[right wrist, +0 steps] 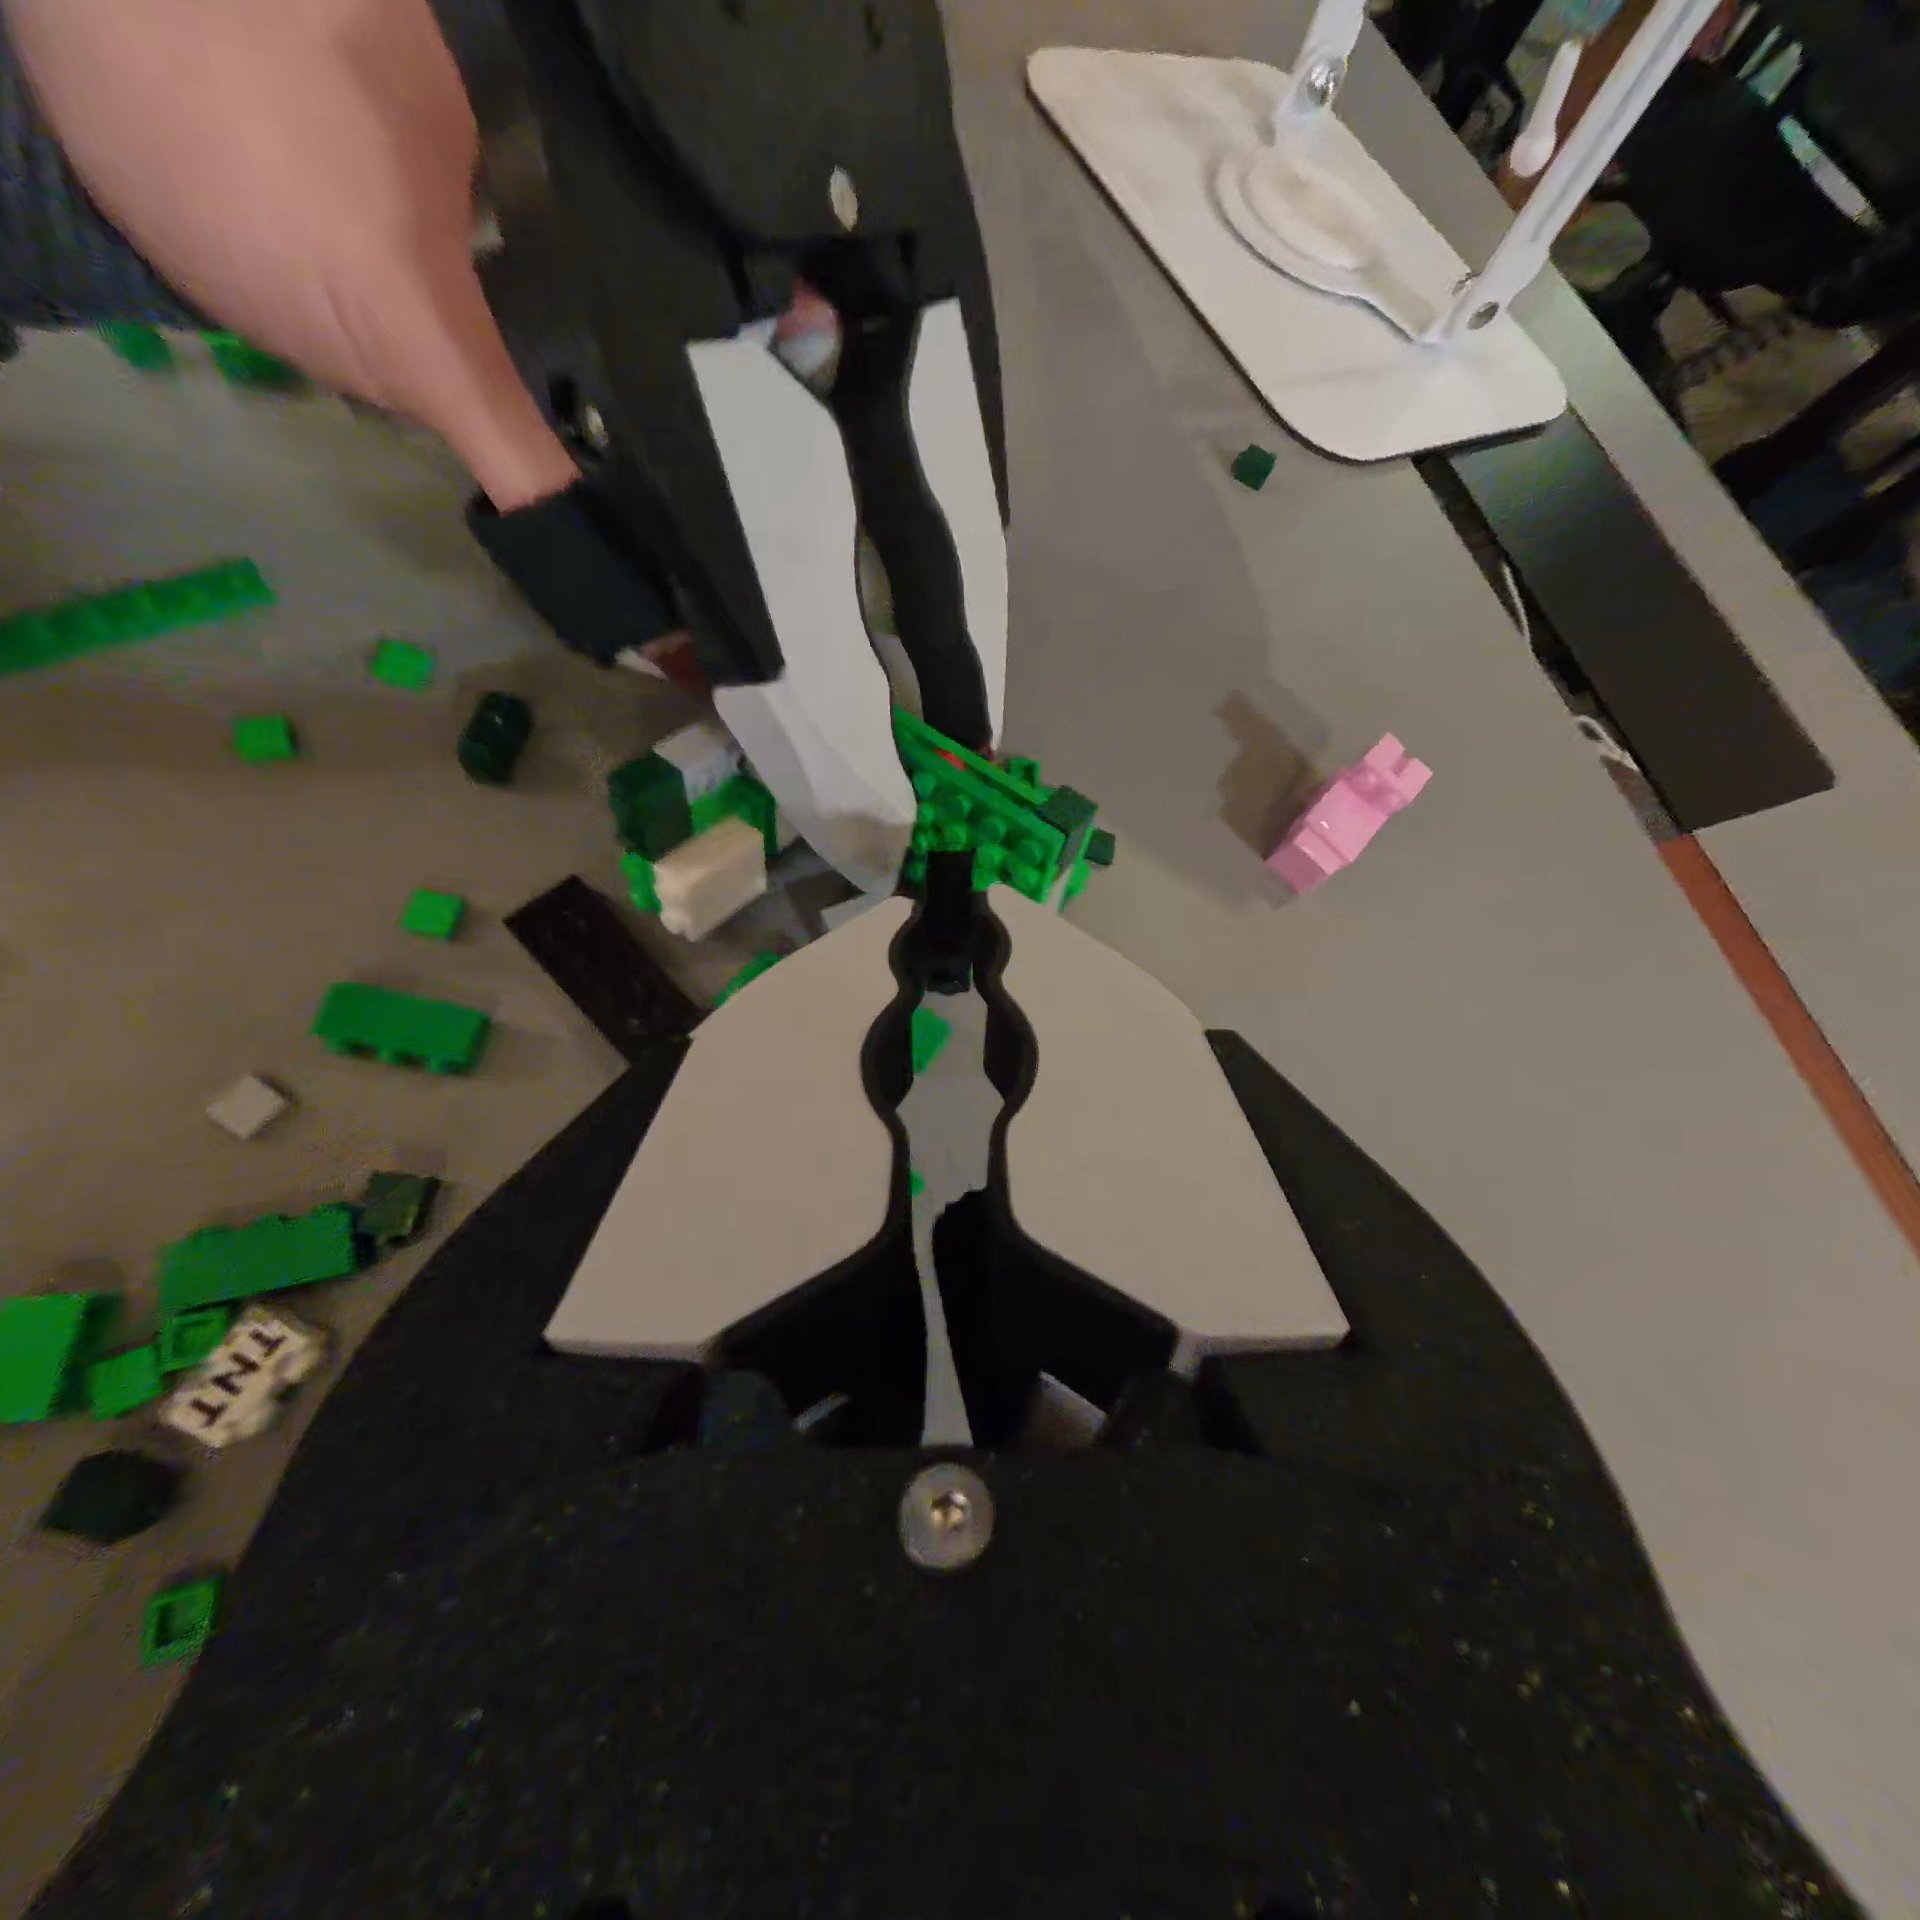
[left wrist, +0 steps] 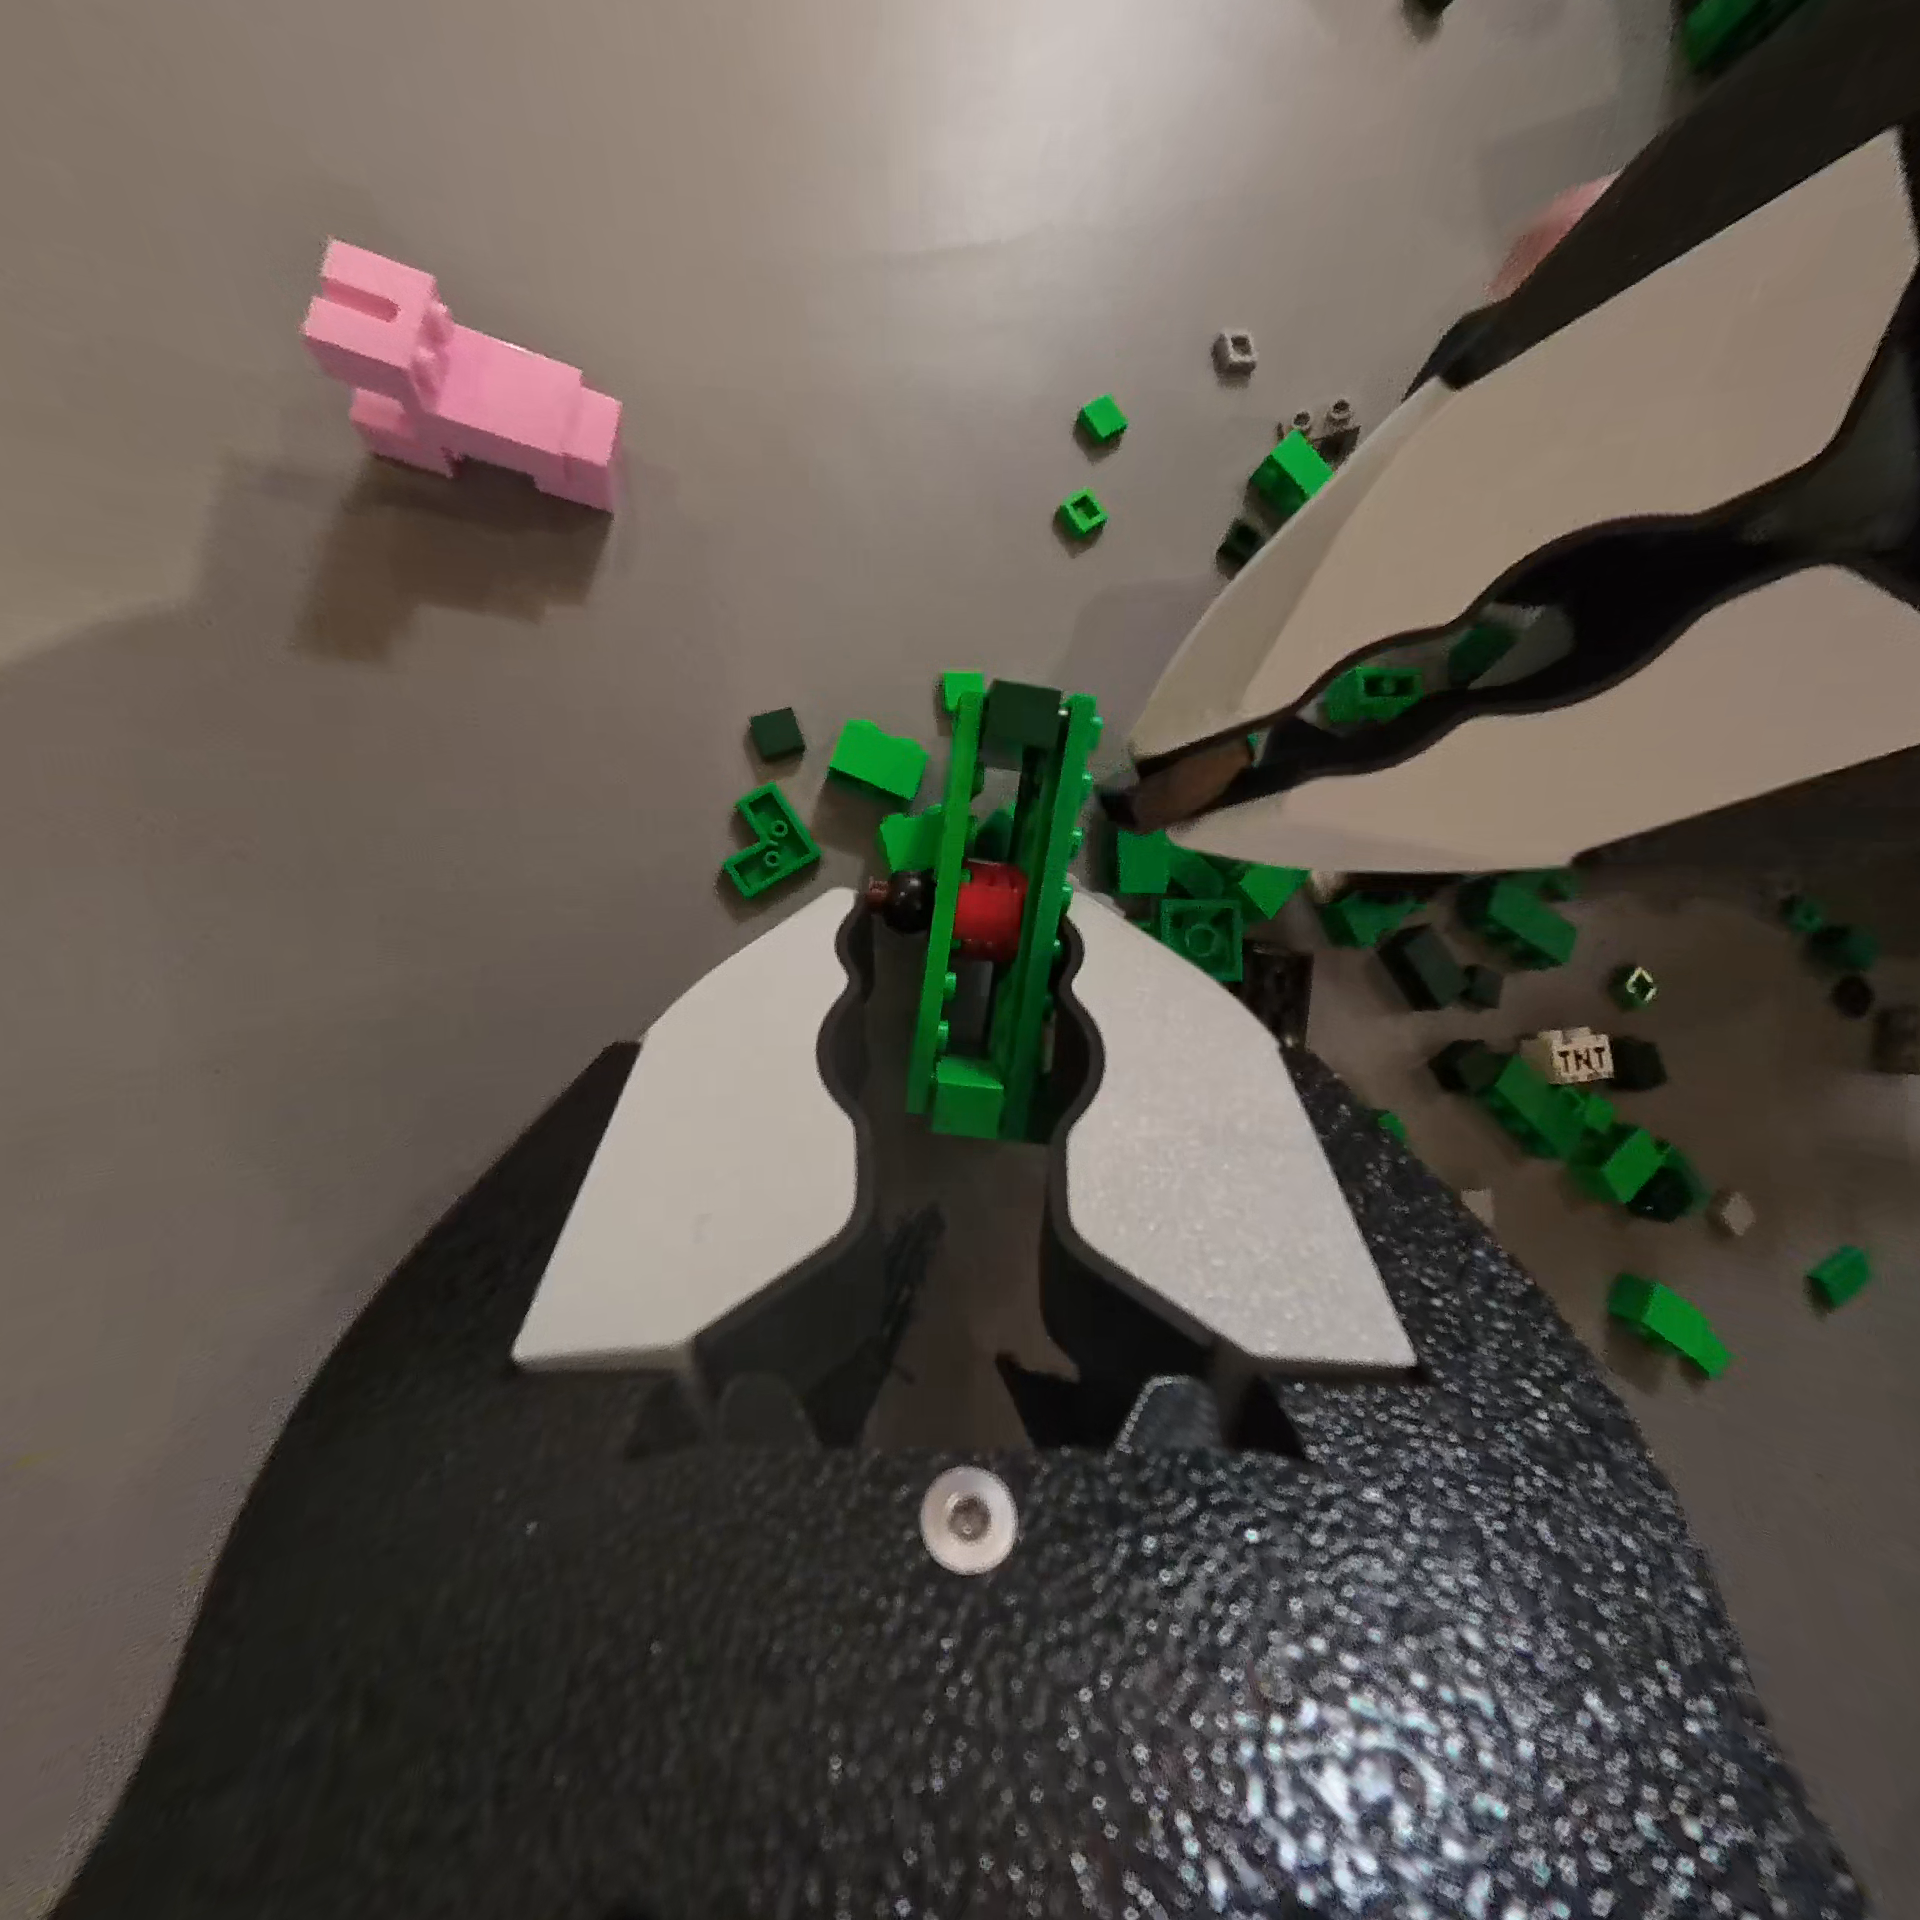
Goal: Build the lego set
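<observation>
The green assembly point(left wrist: 997, 914) sits pinched edge-on in your left gripper point(left wrist: 971, 935), above the grey table point(left wrist: 520, 727). Your right gripper point(right wrist: 948, 935) is clamped on a small black piece point(right wrist: 948, 925), touching the assembly's studded side. Loose green bricks point(left wrist: 1538, 1112) lie just beside; a pink pig point(left wrist: 468, 379) stands well apart.
</observation>
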Available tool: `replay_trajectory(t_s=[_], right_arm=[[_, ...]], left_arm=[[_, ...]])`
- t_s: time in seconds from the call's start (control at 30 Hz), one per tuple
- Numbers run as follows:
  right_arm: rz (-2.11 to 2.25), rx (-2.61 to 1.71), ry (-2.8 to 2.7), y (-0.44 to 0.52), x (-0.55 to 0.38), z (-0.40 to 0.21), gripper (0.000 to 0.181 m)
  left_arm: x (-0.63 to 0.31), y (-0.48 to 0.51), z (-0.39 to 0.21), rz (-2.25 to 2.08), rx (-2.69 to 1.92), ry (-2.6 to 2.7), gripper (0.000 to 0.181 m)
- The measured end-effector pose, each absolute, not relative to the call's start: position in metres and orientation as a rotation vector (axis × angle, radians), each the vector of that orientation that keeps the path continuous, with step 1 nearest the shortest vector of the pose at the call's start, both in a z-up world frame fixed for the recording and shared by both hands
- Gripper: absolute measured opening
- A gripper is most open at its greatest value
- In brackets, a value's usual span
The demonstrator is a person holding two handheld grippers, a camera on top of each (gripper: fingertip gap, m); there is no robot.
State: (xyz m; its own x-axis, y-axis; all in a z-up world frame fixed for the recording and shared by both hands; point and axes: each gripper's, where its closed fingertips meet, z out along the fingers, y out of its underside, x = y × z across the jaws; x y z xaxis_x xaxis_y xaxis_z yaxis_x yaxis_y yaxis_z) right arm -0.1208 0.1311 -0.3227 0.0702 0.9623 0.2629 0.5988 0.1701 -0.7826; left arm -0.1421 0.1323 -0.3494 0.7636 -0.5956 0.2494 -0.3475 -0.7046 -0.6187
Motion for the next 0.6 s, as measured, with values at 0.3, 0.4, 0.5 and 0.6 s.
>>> replay_trajectory(t_s=[0.3, 0.4, 0.5, 0.6], right_arm=[[0.628, -1.508, -1.716, 0.131, -0.099, -0.319, 0.064], [0.616, -1.291, -1.706, 0.119, -0.106, -0.297, 0.056], [0.446, -1.153, -1.687, 0.122, -0.108, -0.290, 0.053], [0.390, -1.042, -1.683, 0.115, -0.112, -0.283, 0.042]], left_arm=[[-0.144, 0.141, -0.317, -0.179, -1.939, 1.105, 0.031], [-0.130, 0.137, -0.302, -0.063, -1.776, 1.226, 0.031], [-0.120, 0.128, -0.298, -0.150, -1.746, 1.272, 0.032], [-0.110, 0.123, -0.295, -0.186, -1.716, 1.302, 0.032]])
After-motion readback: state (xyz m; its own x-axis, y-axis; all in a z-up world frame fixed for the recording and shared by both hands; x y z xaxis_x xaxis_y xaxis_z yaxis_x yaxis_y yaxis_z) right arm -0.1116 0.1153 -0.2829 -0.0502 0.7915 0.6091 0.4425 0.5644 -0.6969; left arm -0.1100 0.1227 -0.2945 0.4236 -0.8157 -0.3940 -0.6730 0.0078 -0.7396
